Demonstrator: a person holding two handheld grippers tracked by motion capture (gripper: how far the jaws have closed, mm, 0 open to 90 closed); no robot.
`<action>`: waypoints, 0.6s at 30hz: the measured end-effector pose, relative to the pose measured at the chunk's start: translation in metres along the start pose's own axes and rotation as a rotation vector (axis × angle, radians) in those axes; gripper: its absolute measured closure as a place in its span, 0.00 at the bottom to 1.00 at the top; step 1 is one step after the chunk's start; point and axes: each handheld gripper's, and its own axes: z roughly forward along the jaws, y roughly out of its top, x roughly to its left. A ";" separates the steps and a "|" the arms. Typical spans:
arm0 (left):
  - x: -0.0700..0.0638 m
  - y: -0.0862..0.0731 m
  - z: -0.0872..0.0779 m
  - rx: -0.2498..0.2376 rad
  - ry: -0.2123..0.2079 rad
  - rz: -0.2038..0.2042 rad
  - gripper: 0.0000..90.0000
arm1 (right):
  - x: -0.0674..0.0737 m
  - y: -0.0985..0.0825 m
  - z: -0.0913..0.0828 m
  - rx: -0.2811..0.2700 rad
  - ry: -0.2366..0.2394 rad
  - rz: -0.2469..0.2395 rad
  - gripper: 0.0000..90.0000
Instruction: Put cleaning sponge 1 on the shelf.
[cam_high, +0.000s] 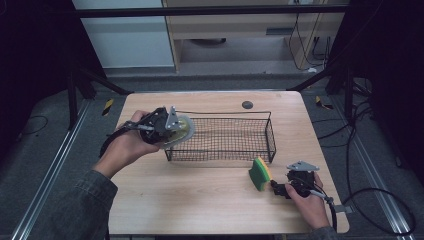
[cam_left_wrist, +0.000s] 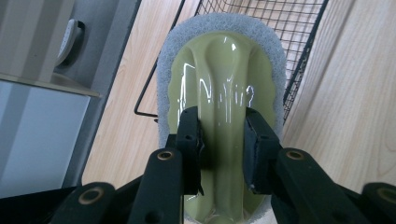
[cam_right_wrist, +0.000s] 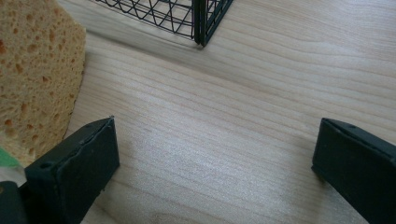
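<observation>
My left gripper is shut on the raised ridge of a pale green plastic scrubber with a grey-white pad around its edge. It holds the scrubber in the air at the left end of a black wire basket. A yellow sponge with a green scouring side stands on edge on the table in front of the basket's right corner. My right gripper rests low on the table just right of the sponge. It is open, with bare wood between its fingers.
The wooden table has a small dark round grommet behind the basket. Nothing lies on the mesh inside the basket. Its near right corner stands close ahead of my right gripper. Dark frame bars and cables surround the table.
</observation>
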 end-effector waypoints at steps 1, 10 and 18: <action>0.001 0.000 0.001 -0.001 0.002 0.000 0.79 | 0.000 0.000 0.000 0.000 0.000 0.000 0.01; 0.011 0.002 0.015 -0.004 0.022 0.009 0.79 | 0.000 0.000 0.000 0.000 0.000 0.000 0.01; 0.015 0.007 0.022 -0.031 0.035 0.027 0.79 | 0.000 0.000 0.000 -0.001 0.000 0.001 0.01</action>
